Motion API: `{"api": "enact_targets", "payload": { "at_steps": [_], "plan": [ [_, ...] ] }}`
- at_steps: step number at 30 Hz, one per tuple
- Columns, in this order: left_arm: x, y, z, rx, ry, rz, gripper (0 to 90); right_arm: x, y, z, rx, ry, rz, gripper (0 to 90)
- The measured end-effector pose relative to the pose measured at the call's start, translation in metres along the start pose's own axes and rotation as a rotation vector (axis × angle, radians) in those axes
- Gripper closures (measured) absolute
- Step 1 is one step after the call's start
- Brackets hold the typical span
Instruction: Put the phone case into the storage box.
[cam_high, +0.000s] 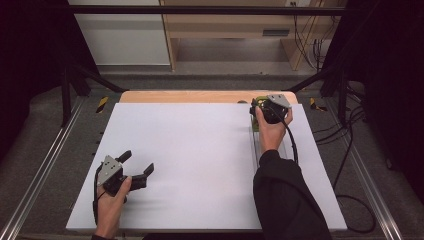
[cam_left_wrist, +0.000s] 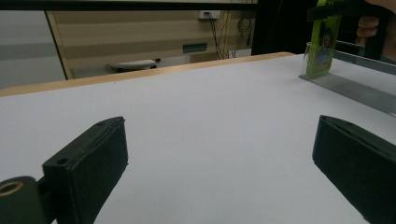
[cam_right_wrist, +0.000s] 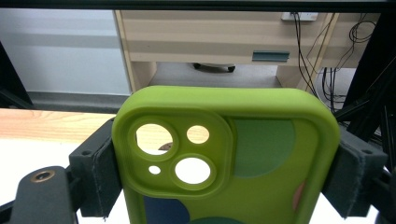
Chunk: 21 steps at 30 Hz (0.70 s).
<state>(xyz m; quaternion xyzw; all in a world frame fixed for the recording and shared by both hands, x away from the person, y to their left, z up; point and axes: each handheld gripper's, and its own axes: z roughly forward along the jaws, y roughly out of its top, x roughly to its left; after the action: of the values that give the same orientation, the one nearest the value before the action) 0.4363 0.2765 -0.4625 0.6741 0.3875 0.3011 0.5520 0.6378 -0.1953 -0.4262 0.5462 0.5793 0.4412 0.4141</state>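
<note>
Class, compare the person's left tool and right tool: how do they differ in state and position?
The left tool is open and holds nothing; the right tool is shut on the green phone case. The left tool sits at the near left of the white table; the right tool is at its far right. Both are black and hand-held.

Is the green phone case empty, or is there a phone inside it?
Empty. In the right gripper view the green phone case, held by the right gripper, has camera holes you can see straight through to the table behind.

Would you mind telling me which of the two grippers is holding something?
The right gripper, at the table's far right, is shut on the green phone case. The left gripper, near the front left, is open and holds nothing.
</note>
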Motion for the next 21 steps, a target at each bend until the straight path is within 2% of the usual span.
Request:
{"api": "enact_targets", "payload": {
  "at_steps": [15,21],
  "plan": [
    [0.0001,0.0000,-0.0002,0.000,0.000,-0.007,2.8,-0.0027,-0.0011,0.0009,0.017,-0.002,0.020,6.0],
    [-0.0003,0.0001,-0.0001,0.001,0.000,-0.006,2.8,-0.0004,-0.0005,0.0006,0.012,0.006,0.014,6.1]
  ]
}}
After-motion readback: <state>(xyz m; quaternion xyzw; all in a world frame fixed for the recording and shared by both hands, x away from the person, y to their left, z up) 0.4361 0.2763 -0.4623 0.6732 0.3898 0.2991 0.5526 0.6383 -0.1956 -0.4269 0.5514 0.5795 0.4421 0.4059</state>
